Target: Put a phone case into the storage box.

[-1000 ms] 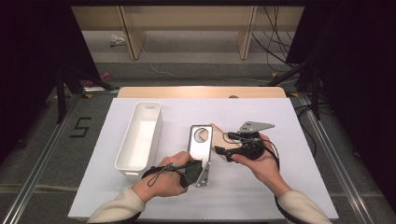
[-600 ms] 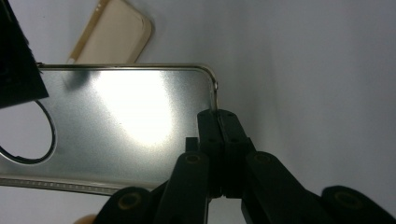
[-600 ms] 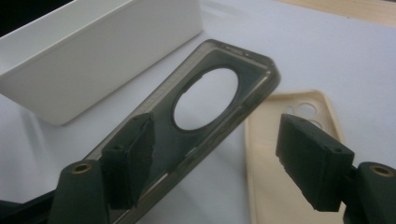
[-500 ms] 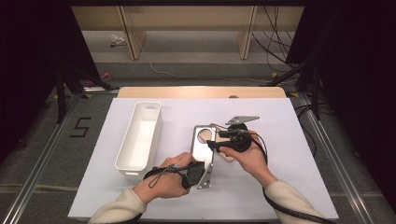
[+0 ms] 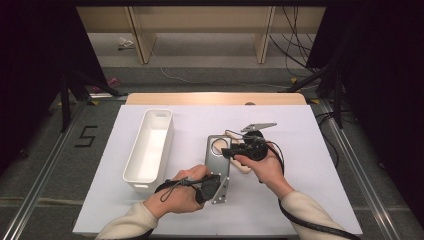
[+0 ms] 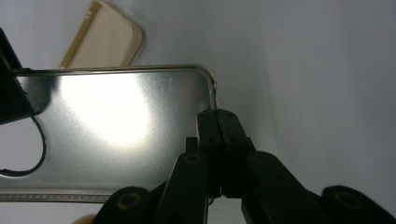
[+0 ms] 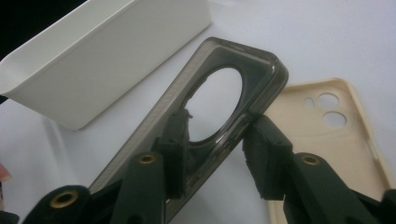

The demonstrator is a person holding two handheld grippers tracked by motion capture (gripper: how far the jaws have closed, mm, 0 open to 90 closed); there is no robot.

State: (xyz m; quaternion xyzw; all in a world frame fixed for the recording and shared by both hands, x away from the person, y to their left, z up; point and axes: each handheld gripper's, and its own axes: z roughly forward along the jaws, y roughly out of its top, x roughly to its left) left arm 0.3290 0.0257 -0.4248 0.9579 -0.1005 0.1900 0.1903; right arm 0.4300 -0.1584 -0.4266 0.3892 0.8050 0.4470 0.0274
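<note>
White tabletop is carrying the clear phone case at centre. My left claw is pinching its 6 o'clock edge; the right claw is closing around the light, flexible, slippery camera end.

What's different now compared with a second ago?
The right gripper slid leftward onto the grey phone case, and its jaws have just been closing around the case's camera end. The left gripper stays shut on the case's near corner. White bin and beige case unmoved.
</note>
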